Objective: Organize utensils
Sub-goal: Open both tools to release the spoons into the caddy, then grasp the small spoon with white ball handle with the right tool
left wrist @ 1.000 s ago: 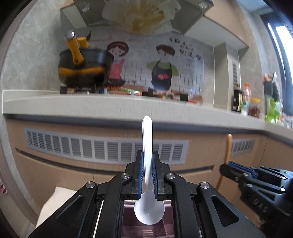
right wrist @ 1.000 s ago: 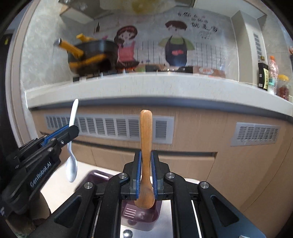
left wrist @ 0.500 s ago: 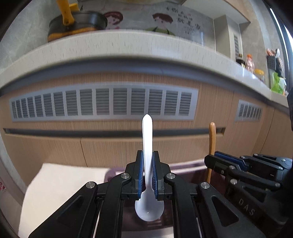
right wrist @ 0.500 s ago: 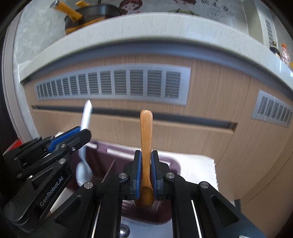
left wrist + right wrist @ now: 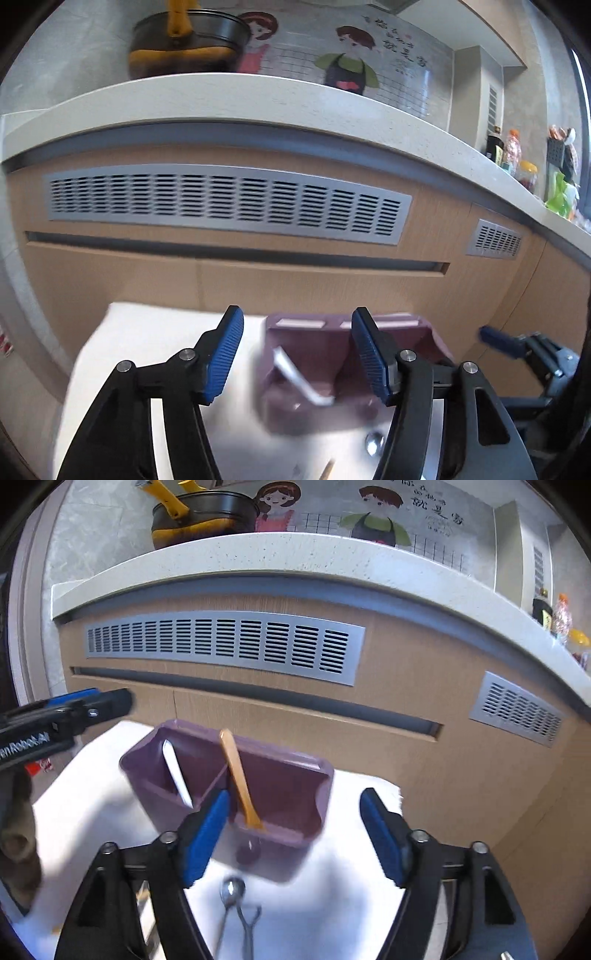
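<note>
Over the purple caddy point(image 5: 295, 782) on the white tabletop point(image 5: 92, 819), both my fingers point(image 5: 295, 354) point(image 5: 295, 834) are opening, empty; white spoon point(image 5: 177, 771) left compartment, wooden spoon point(image 5: 240, 779) right, sorted by type

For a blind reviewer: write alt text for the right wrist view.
A purple plastic two-compartment utensil holder on a white table holds a white plastic spoon in its left section and a leaning wooden spoon in its right. The right hand-held gripper, jaws opening and empty, frames it; metal utensils lie nearer.
</note>
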`<action>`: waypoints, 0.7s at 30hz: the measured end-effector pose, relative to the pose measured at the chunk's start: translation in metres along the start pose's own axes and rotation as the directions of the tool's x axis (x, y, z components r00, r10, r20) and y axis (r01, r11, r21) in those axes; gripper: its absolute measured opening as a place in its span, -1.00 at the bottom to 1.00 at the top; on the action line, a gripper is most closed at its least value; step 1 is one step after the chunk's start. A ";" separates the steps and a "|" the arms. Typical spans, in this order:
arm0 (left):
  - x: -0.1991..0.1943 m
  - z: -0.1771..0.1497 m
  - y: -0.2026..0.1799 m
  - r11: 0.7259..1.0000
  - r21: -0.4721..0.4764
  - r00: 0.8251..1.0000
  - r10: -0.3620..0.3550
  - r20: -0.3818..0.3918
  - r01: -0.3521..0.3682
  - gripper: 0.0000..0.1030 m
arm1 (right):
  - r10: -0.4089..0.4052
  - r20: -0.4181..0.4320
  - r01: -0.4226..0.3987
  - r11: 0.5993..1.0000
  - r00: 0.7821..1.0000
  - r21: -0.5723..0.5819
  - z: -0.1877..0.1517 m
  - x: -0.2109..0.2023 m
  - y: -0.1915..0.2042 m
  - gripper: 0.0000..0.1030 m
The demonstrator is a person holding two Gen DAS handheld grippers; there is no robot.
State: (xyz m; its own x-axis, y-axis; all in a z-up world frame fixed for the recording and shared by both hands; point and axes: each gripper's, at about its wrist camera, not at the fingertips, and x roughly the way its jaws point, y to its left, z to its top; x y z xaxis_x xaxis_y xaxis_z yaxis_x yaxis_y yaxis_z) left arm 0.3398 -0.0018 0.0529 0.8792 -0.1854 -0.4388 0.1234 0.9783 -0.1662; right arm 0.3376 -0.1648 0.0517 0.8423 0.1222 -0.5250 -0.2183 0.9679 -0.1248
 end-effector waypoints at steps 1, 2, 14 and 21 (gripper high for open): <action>-0.007 -0.004 0.003 1.000 -0.005 1.000 0.004 -0.011 -0.004 0.21 | -0.001 -0.014 0.001 1.000 1.000 -0.006 -0.004 -0.006 0.001 0.50; -0.015 -0.011 0.005 1.000 -0.007 1.000 0.006 -0.031 -0.006 0.22 | -0.001 -0.027 0.000 1.000 1.000 -0.013 -0.008 -0.010 0.003 0.54; -0.079 -0.087 0.013 1.000 0.018 0.983 0.025 -0.181 -0.022 0.37 | -0.020 -0.196 -0.006 0.991 0.980 -0.131 -0.098 -0.047 0.043 0.97; -0.088 -0.120 0.031 0.999 -0.020 0.966 0.043 -0.254 -0.050 0.46 | 0.086 -0.309 -0.093 0.996 0.947 -0.009 -0.125 -0.030 0.038 -0.25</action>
State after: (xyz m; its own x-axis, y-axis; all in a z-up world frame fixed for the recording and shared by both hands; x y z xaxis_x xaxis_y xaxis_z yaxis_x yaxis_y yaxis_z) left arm 0.2110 0.0340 -0.0197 0.7382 -0.1605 -0.6552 0.0706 0.9843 -0.1615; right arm 0.2425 -0.1593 -0.0425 0.6267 0.1310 -0.7682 -0.3005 0.9502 -0.0830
